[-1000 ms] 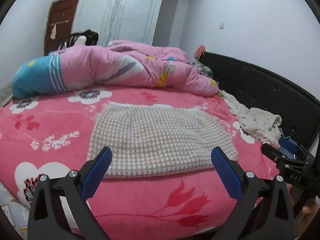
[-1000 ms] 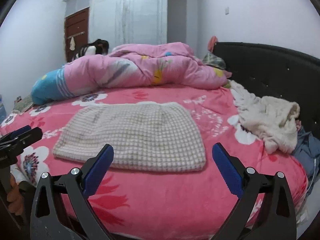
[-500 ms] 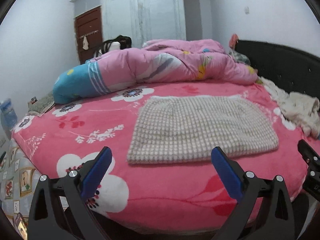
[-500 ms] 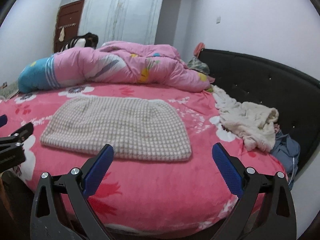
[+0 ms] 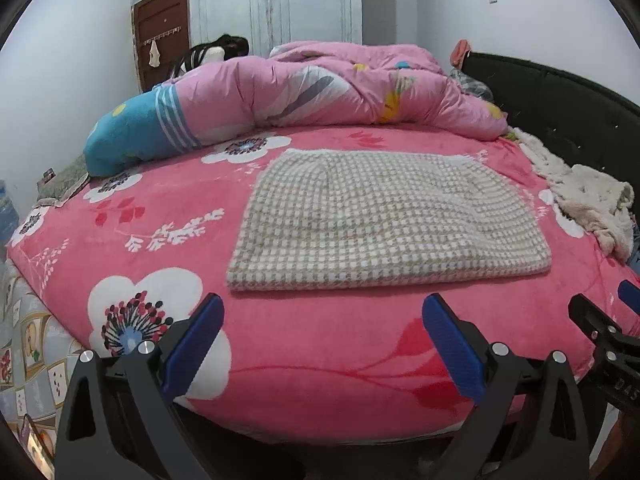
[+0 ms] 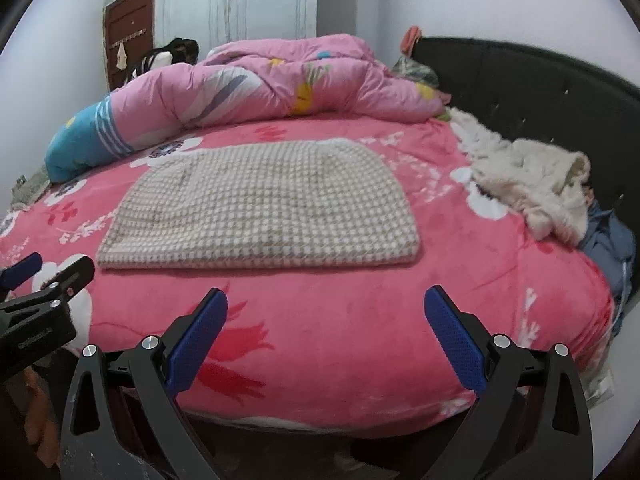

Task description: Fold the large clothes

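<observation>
A beige-and-white checked garment (image 5: 380,220) lies folded flat in a rectangle on the pink flowered bed (image 5: 300,360); it also shows in the right wrist view (image 6: 260,208). My left gripper (image 5: 322,320) is open and empty, held off the bed's front edge, short of the garment. My right gripper (image 6: 326,316) is open and empty, also off the front edge. The right gripper shows at the right edge of the left wrist view (image 5: 600,332), and the left gripper at the left edge of the right wrist view (image 6: 44,292).
A rolled pink quilt (image 5: 320,88) lies across the back of the bed. A cream fluffy garment (image 6: 532,184) and a blue garment (image 6: 608,240) lie by the black headboard (image 6: 540,84) on the right. A wardrobe and a door stand behind.
Both grippers have shifted and turned a little in front of the bed and stay open. The left view swung left, then steadied. The checked garment has not moved.
</observation>
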Demonstrator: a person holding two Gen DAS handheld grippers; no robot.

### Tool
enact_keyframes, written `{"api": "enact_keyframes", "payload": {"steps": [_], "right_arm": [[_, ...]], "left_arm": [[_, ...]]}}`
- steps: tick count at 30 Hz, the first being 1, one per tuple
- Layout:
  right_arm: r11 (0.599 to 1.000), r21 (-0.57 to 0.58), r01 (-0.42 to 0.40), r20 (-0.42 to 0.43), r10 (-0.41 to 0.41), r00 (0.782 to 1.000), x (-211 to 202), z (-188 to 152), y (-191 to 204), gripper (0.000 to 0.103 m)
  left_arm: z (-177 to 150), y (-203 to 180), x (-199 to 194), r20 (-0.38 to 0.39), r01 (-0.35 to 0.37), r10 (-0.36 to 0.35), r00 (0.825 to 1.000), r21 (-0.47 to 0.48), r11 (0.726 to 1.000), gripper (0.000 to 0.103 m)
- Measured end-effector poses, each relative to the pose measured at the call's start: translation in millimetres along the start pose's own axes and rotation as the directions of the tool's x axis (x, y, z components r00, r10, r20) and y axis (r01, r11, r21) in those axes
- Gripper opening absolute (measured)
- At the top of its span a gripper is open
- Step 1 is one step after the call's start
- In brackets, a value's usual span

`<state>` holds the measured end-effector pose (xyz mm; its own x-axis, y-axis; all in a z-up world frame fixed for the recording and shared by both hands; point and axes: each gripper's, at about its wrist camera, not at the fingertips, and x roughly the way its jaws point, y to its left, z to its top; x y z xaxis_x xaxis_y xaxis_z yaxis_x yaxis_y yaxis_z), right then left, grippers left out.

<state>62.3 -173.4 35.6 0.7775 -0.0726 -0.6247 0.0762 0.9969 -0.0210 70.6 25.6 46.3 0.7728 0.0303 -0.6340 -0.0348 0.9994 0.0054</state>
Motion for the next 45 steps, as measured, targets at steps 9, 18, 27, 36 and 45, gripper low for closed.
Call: {"api": "enact_keyframes", "payload": {"steps": [9,18,27,36,45], "right_arm": [[0.998,-0.011,-0.066,-0.051,0.066,0.997,-1,9,15,0.095],[0.997,-0.018,-0.080,-0.084,0.078,0.993,3,9,20,0.095],[0.997,-0.017,-0.078,-0.092,0.076,0.993,6,11,21,0.095],[0.997,-0.015,-0.078,-0.087,0.077,0.993,6,11,18,0.095],[0.997,-0.014,-0.078,-0.093,0.076,0.993,8,11,18,0.095]], "left_arm": [[-3,3,17,-0.083,0.064,-0.068,0.994,-0.047,0.997,0.098],[-5,3,20,-0.122,0.090,-0.100,0.987,-0.089,0.992,0.098],[-4,5,20,-0.127,0.091,-0.102,0.987,-0.089,0.992,0.098],[-5,4,21,-0.127,0.093,-0.103,0.987,-0.086,0.992,0.098],[-4,6,23,-0.130,0.096,-0.106,0.986,-0.087,0.992,0.098]]}}
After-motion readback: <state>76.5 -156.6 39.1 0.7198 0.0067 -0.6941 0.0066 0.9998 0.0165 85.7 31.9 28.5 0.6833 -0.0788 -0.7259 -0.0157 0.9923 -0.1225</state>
